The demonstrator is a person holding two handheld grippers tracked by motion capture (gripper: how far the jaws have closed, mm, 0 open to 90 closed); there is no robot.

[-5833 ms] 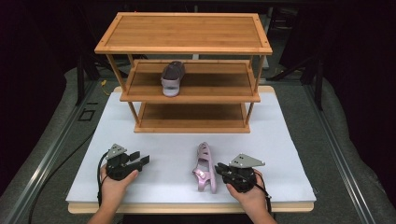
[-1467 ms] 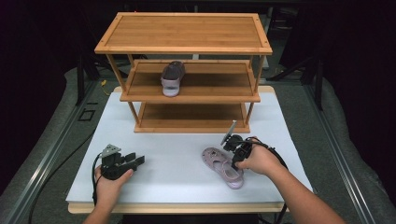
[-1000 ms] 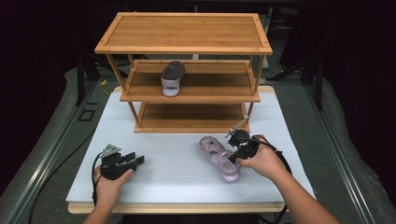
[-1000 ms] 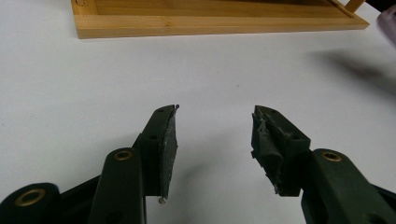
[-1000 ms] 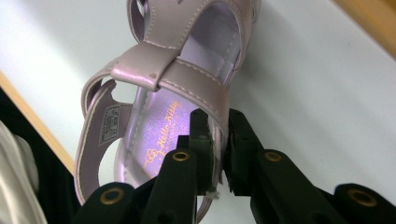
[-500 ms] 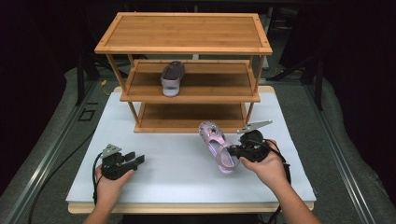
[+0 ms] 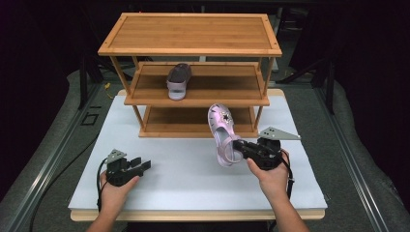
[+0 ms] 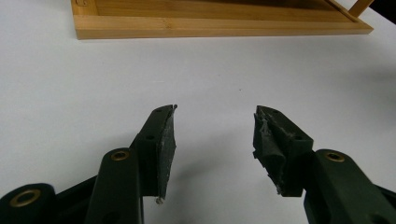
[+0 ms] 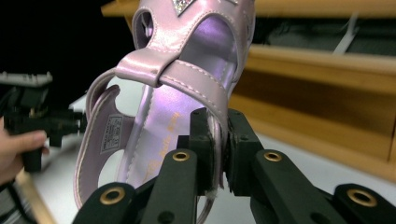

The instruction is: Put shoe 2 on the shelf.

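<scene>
the wooden rack (image 7: 193, 72) stands on the white tabletop (image 7: 193, 179). in front of it the right gripper (image 7: 241, 151) lifts a lilac sandal (image 7: 223, 133), jaws pinched on its side wall; its insole print and label are unreadable. the left gripper (image 7: 140, 166) rests with jaws apart, holding nothing.

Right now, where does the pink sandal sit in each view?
High view: pink sandal right of centre, lifted off the table, held by the right gripper.
Right gripper view: pink sandal centre, side edge clamped between the jaws.
Left gripper view: not in it.
Shared landmark: wooden rack.
</scene>
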